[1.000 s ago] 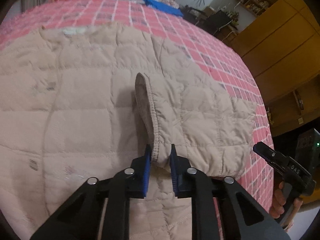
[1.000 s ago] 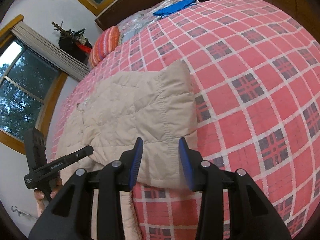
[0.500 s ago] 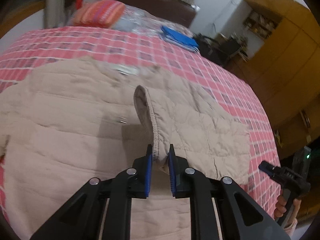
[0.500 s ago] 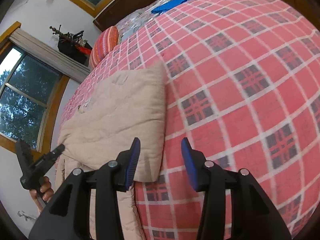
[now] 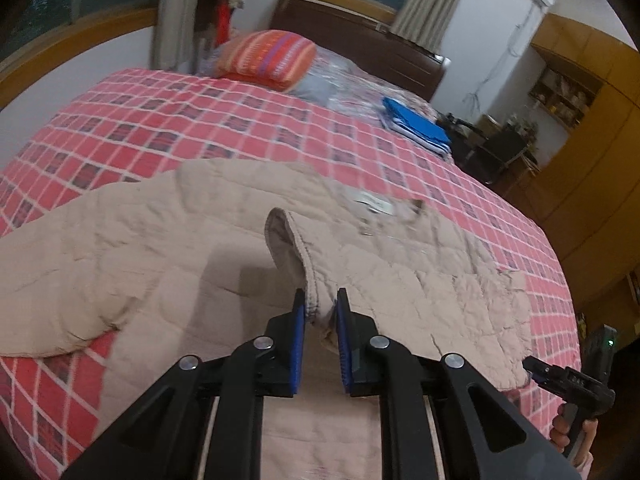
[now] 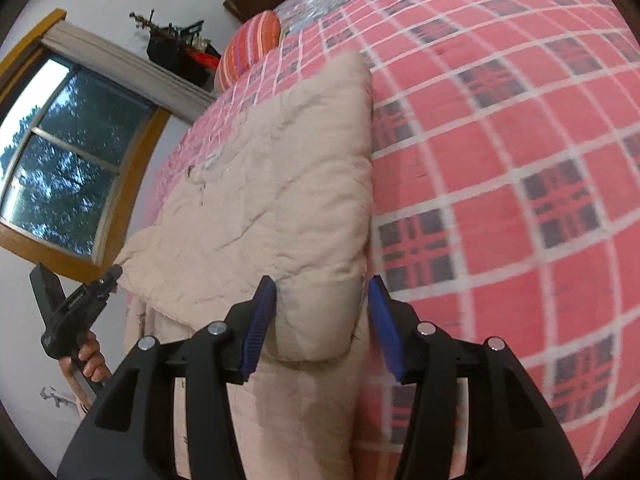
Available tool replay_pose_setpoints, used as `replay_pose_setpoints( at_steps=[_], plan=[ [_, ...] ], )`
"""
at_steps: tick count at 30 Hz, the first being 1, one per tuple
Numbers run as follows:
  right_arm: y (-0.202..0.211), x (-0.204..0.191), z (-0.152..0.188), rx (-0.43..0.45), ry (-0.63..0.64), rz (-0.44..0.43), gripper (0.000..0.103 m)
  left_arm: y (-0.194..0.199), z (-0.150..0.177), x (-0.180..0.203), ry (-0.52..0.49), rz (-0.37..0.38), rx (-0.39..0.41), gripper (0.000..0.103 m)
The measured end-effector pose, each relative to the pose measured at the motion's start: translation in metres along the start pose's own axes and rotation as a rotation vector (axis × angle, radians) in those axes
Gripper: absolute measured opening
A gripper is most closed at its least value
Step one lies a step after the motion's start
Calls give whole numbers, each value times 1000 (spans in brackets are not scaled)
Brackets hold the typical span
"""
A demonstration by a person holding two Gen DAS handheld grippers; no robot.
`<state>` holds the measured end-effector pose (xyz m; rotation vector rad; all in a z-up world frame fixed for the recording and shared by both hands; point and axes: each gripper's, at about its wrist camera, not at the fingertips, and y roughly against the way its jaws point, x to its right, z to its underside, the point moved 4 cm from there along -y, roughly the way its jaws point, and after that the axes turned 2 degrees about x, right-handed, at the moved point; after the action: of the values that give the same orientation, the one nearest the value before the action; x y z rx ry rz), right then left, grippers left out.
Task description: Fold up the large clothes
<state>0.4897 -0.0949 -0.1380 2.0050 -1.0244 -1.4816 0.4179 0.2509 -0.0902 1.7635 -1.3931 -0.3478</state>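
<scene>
A large beige quilted padded jacket (image 5: 168, 240) lies spread on the bed's red plaid bedspread (image 5: 248, 128). The left gripper (image 5: 320, 322) is clamped on the sleeve cuff (image 5: 296, 256), lifting it clear so the sleeve can probably fold across the body. The right gripper (image 6: 322, 312) hangs with jaws apart around the folded sleeve's corner, holding nothing, seemingly ready to steady it.

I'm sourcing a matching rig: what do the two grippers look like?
Both the left gripper and right gripper have matte black angular arms with triangular cutouts, silver rivets at the pivots and blue ribbed pads. No cables or sleeves show.
</scene>
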Motion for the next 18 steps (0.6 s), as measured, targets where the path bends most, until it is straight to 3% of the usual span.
replay_pose_setpoints(
  at_steps=[1,7,11,15,17,18],
  plan=[
    [-5,-5,0,-9,13,2,42,-3,0,-8,3,-9,-8,15],
    [-17,-15,4,-30,53,89,34,-38,13,-35,22,-35,-88,15],
    [-30,-15,2,-56,37,130,34,-59,28,-45,28,-57,-136,21],
    [-30,-19,2,-57,39,135,36,-58,32,-49,6,-62,-129,27],
    [-24,-23,1,-48,66,149,40,-49,30,-49,2,-81,-127,49],
    [-22,-24,2,-40,78,157,47,-41,28,-51,5,-82,-116,52]
  ],
)
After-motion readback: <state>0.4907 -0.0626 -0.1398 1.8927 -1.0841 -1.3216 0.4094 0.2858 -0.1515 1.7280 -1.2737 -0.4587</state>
